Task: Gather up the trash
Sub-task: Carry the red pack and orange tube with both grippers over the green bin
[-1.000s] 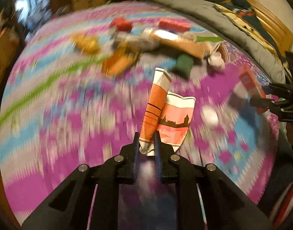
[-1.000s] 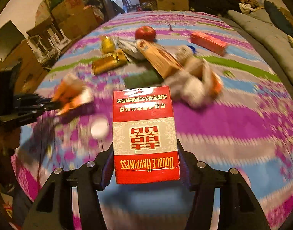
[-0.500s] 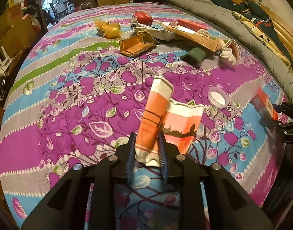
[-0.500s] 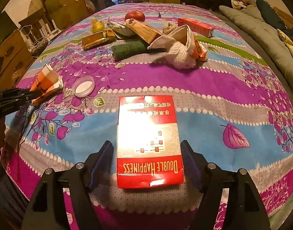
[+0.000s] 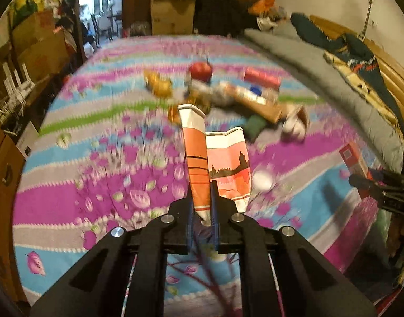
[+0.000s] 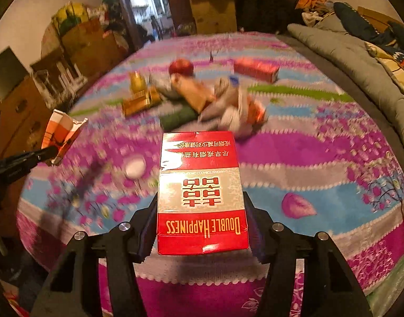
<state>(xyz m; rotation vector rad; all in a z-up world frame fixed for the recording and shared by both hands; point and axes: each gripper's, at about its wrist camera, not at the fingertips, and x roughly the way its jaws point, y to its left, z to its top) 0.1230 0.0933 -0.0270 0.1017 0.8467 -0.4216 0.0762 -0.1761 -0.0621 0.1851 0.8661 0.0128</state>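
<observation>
While a crushed cup (image 5: 202, 169) is being pinched in the clenched left gripper (image 5: 202, 208), a red box (image 6: 202, 192) is being clamped by the right gripper (image 6: 202, 222); both are being held clear of the bedspread (image 6: 320, 174). Just beyond, a lid (image 6: 135, 167) is lying uncollected, and farther off a trash pile (image 6: 202, 97) is waiting.

Bedspread (image 5: 70, 200): purple, blue, grey and green bands with leaf print. Flattened cup (image 5: 228, 163): orange and white. Carton (image 6: 202, 192): red and silver.
</observation>
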